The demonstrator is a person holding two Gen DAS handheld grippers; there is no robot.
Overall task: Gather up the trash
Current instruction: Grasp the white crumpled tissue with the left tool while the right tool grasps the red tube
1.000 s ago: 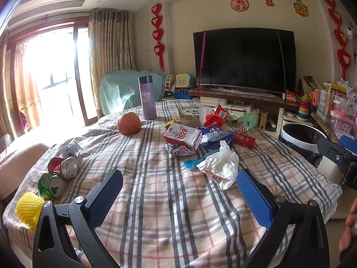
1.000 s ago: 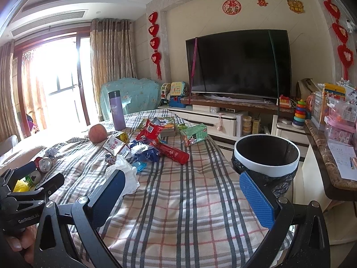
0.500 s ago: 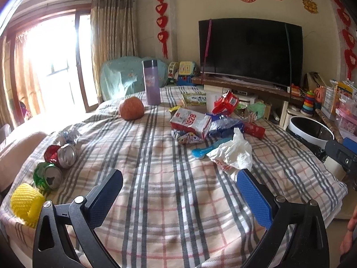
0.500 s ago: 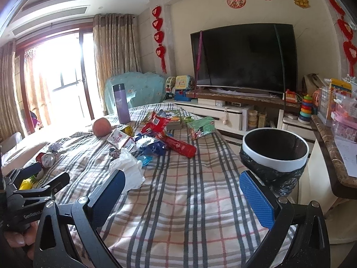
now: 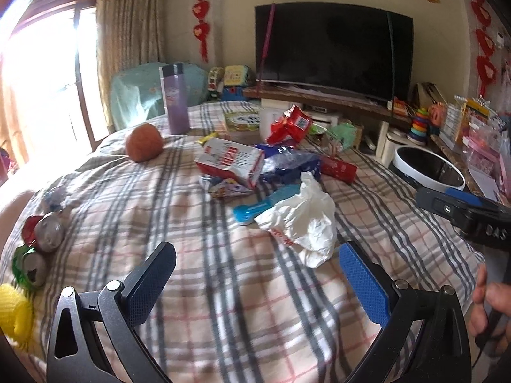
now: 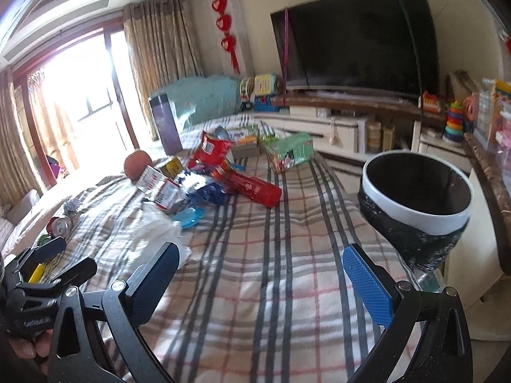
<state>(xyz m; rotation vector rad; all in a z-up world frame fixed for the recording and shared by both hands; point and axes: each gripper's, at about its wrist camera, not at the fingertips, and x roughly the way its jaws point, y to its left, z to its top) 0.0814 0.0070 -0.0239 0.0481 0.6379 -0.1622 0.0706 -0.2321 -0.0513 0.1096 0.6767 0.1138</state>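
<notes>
Trash lies on a plaid-covered table [image 5: 223,287]: a crumpled white plastic bag [image 5: 303,220], a red-and-white carton [image 5: 230,161], blue wrappers [image 5: 287,162], a red packet [image 5: 292,124] and crushed cans [image 5: 48,231] at the left edge. My left gripper [image 5: 255,274] is open and empty, just short of the white bag. My right gripper [image 6: 260,274] is open and empty over the table. A white bin with a black liner [image 6: 415,191] stands at the table's right edge, also in the left wrist view [image 5: 428,169].
A purple bottle [image 5: 174,99], an orange ball [image 5: 143,142], a yellow foam net [image 5: 14,312], a blue scoop [image 5: 265,206] and a green box [image 6: 289,154] are on the table. A TV [image 5: 332,51] and shelves with toys stand behind it.
Both grippers have moved forward and lower toward the table; the white bag and the bin look closer. Both jaws stay open. Nothing on the table has moved.
</notes>
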